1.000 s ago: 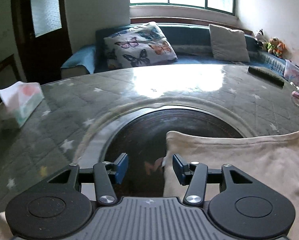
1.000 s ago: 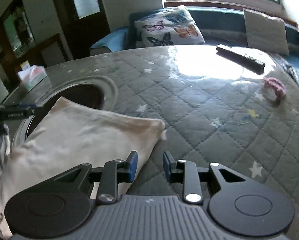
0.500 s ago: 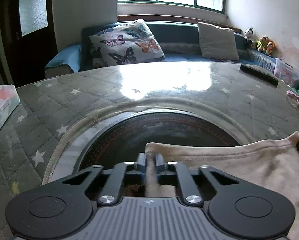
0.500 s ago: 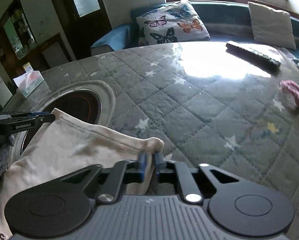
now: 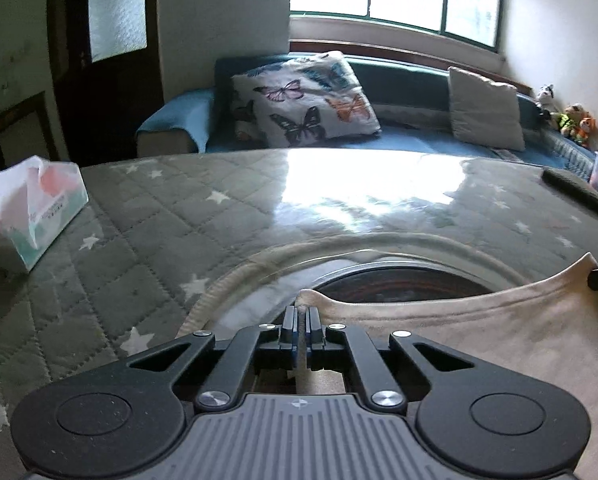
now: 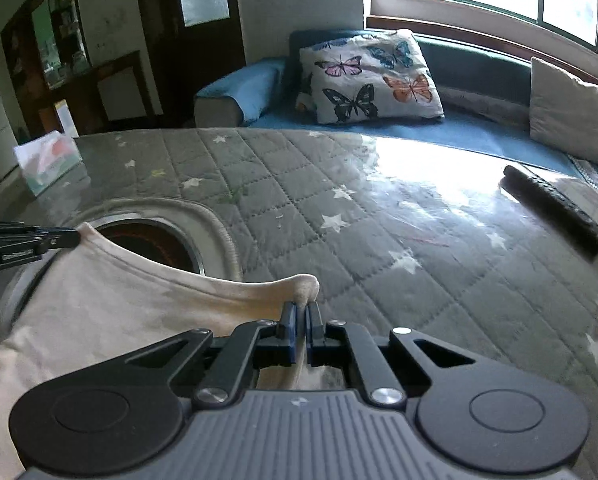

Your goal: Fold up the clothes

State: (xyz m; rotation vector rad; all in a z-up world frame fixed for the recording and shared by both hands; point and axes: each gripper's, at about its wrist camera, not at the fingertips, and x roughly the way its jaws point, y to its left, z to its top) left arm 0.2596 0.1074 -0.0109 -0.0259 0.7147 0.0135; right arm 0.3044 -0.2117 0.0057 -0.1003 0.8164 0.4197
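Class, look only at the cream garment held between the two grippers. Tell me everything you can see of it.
The cream garment is soft, plain, knit-looking cloth, faintly mottled, with a stitched hem along its upper edge. That edge sags in a shallow curve between two raised corners. The left gripper pinches one corner and the right gripper the other, jaws shut on the cloth. The edge looks lifted over the table's round opening and grey quilted star cover, while the rest drapes down toward the cameras. Its lower part is out of view.

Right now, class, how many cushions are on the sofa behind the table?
2: a butterfly cushion near the sofa's left end, a plain grey cushion further right. Others may lie outside the frame.
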